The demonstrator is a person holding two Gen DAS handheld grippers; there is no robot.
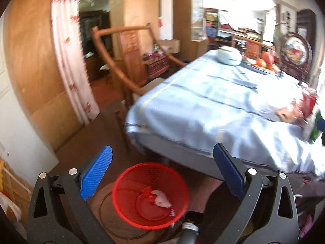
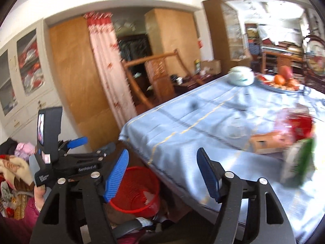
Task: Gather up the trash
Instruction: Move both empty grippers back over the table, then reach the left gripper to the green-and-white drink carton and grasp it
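both grippers, left gripper (image 1: 162, 164) and right gripper (image 2: 162, 168), gape wide, empty; aim squarely over the red bin (image 1: 150, 195) when dropping the next scrap

Left gripper (image 1: 162, 172) jaws spread wide, empty, above red mesh basket (image 1: 150, 195) on floor; crumpled pale tissue (image 1: 161, 198) lies inside.

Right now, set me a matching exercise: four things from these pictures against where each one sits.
Things:
1. red mesh plastic wastebasket
2. crumpled pale tissue
3. round white lidded pot
4. left tool

Places:
A. far end of the blue tablecloth
B. on the floor beside the table
C. above the basket, open and empty
D. inside the basket

Pairs: 1-B, 2-D, 3-A, 4-C
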